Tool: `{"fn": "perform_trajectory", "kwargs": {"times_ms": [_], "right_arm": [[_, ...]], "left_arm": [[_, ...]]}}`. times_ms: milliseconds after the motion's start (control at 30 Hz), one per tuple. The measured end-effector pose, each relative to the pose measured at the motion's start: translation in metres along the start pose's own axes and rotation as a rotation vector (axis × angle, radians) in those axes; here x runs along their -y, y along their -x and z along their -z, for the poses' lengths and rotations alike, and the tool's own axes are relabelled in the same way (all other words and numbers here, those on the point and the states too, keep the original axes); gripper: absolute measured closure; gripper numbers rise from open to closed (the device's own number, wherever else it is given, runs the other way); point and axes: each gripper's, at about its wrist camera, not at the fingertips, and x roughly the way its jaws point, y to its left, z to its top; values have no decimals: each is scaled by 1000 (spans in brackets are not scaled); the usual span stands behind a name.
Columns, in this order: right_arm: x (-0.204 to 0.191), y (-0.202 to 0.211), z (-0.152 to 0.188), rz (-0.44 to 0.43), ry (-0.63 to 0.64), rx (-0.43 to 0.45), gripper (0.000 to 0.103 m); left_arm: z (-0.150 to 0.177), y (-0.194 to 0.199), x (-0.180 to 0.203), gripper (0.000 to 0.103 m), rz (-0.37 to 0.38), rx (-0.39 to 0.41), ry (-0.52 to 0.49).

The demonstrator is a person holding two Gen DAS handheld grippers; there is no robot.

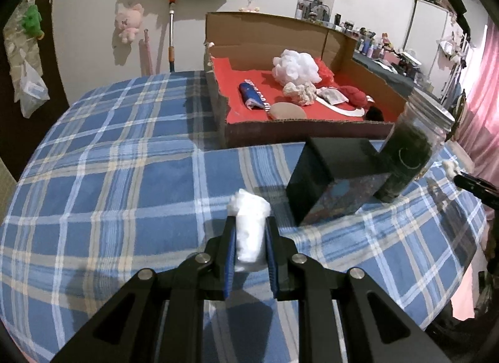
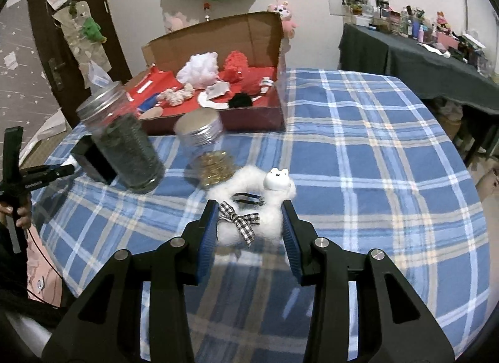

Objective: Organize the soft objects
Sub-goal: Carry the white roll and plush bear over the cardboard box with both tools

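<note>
- A white wad of soft stuffing (image 1: 250, 228) is held between the blue pads of the left hand-held gripper (image 1: 250, 222), whose jaws are drawn narrow around it, above the plaid-covered worktop (image 1: 124, 157).
- A white fluffy hair tie (image 2: 249, 207), bearing a checked bow (image 2: 240, 221) and a small white bunny charm (image 2: 277, 179), is held between the moderately parted jaws of the right hand-held gripper (image 2: 249, 216); the fluff appears to be touched by both pads.
- The cardboard box (image 1: 268, 35), lined in red and already holding other soft pieces, is seen at the far side of the worktop and is judged to be the destination.
- A black box (image 1: 330, 175), a jar of dark material (image 1: 405, 157) and a jar of gold pieces (image 2: 212, 157) stand between the hand-held grippers and the cardboard box.
- Either jar could be knocked over if a low path is taken toward the cardboard box.
- The hair tie could slip out, since only loose fluff seems to be pinched; the heavier charm may pull it down.
- The wad could be dropped short of the near wall if released too soon, as it is light and compressible.
</note>
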Motion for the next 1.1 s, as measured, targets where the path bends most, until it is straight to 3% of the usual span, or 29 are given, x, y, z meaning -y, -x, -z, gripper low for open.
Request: {"fn": "perform_trajectory", "kwargs": {"times_ms": [433, 1100], "right_arm": [[9, -25, -33, 29, 89, -20, 65], [9, -29, -57, 18, 220, 8, 65]], "left_arm": [[-29, -15, -4, 84, 48, -3, -80], [-62, -23, 3, 84, 119, 18, -205]]}}
